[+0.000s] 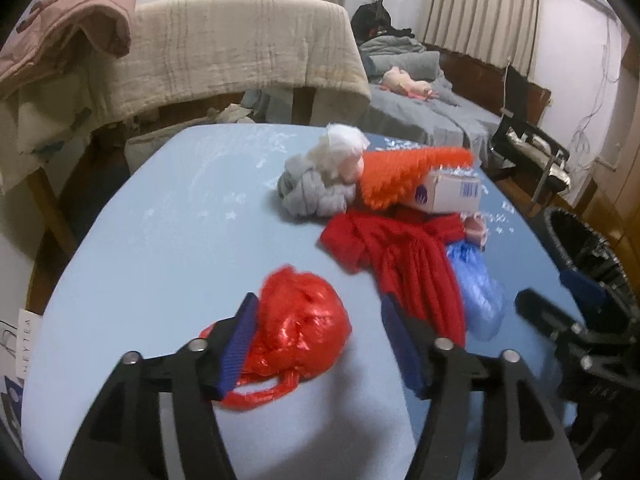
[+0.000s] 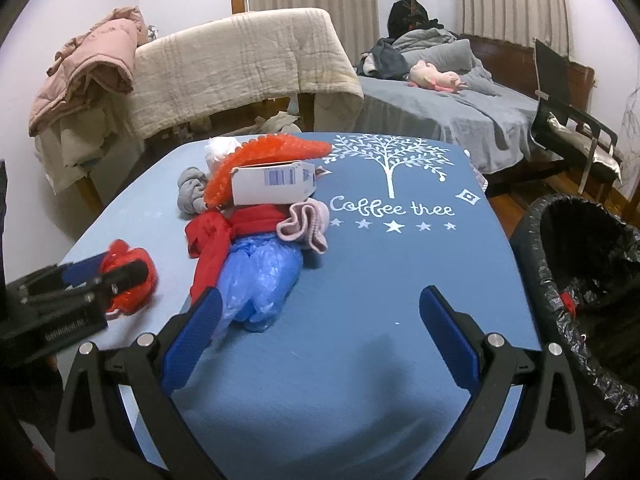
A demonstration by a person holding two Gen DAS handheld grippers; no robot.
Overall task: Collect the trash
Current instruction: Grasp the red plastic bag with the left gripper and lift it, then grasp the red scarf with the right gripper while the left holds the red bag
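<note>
Crumpled red plastic bag (image 1: pixel 298 326) sits between the left gripper's (image 1: pixel 316 344) parted jaws, touching only the left pad. Centre over it, then squeeze its bulk. Right gripper (image 2: pixel 320 336) hangs released, nothing between. Farther on, the black-lined trash bin (image 2: pixel 576 264) waits beside the blue-clothed table (image 2: pixel 400 264).

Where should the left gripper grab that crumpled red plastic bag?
Grip the puffy middle of the red plastic bag, coming from the near side with the left gripper, probably. The bag already sits between its open fingers, and the thin handle loops lie flat on the table.
</note>
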